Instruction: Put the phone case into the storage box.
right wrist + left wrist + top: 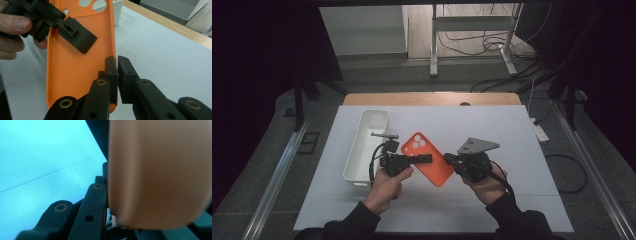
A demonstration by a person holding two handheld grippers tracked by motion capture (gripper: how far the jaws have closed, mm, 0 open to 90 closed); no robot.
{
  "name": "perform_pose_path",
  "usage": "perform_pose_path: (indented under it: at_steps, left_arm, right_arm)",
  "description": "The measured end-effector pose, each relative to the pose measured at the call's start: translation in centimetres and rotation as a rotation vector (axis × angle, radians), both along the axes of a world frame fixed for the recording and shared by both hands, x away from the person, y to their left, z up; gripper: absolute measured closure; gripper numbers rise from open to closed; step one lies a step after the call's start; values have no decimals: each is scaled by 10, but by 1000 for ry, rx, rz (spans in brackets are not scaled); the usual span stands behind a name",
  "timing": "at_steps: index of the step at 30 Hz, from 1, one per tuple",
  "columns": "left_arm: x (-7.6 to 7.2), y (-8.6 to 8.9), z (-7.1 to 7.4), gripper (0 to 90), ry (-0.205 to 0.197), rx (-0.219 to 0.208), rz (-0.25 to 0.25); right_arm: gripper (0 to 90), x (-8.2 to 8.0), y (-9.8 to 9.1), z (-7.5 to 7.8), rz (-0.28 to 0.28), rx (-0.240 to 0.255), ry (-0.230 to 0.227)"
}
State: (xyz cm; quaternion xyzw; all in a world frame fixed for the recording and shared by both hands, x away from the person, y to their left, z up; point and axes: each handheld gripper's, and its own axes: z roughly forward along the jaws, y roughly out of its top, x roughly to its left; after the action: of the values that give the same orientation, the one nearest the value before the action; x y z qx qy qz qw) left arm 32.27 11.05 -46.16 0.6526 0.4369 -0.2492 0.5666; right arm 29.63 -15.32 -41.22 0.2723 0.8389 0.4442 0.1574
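Orange phone case (pixel 430 159) between both tongs, left tongs (pixel 424 159) clamping one edge, right tongs (pixel 117 65) pinching the other

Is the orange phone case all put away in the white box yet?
Not yet. Done so far: the orange phone case is up off the table. Right now the left tool and right tool both pinch its edges, holding it between them. Still left, probably: carrying it to the white box, if it goes there.

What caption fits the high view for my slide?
Two tools, left tool and right tool, grip an orange phone case beside a white bin.
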Motion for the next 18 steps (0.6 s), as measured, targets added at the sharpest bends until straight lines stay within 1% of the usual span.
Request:
perform_pose_path:
  at_steps: [2, 6, 7, 9, 10, 11, 12, 14, 18]
  left_arm:
    - [0, 2, 0, 866, -12, 14, -2]
    - [0, 5, 1, 865, -33, 41, -7]
    - [0, 5, 1, 865, -39, 46, -10]
    - [0, 7, 2, 864, -47, 56, -13]
    - [0, 7, 2, 864, -47, 56, -13]
    - [0, 8, 2, 864, -53, 59, -18]
    - [0, 9, 2, 864, -56, 58, -21]
    - [0, 10, 2, 864, -65, 63, -26]
    - [0, 11, 3, 862, -81, 77, -40]
  right_arm:
    - [790, 0, -3, 2, -1, 14, 7]
    - [691, 2, -9, 4, -2, 36, 39]
    - [664, 2, -10, 5, -4, 33, 37]
    - [603, 3, -13, 5, -2, 26, 48]
    - [603, 3, -13, 5, -2, 26, 48]
    - [574, 2, -14, 5, -3, 23, 51]
    - [528, 2, -16, 5, -6, 21, 58]
    - [458, 3, -18, 4, -1, 25, 81]
    - [306, 5, -25, 3, -3, 48, 137]
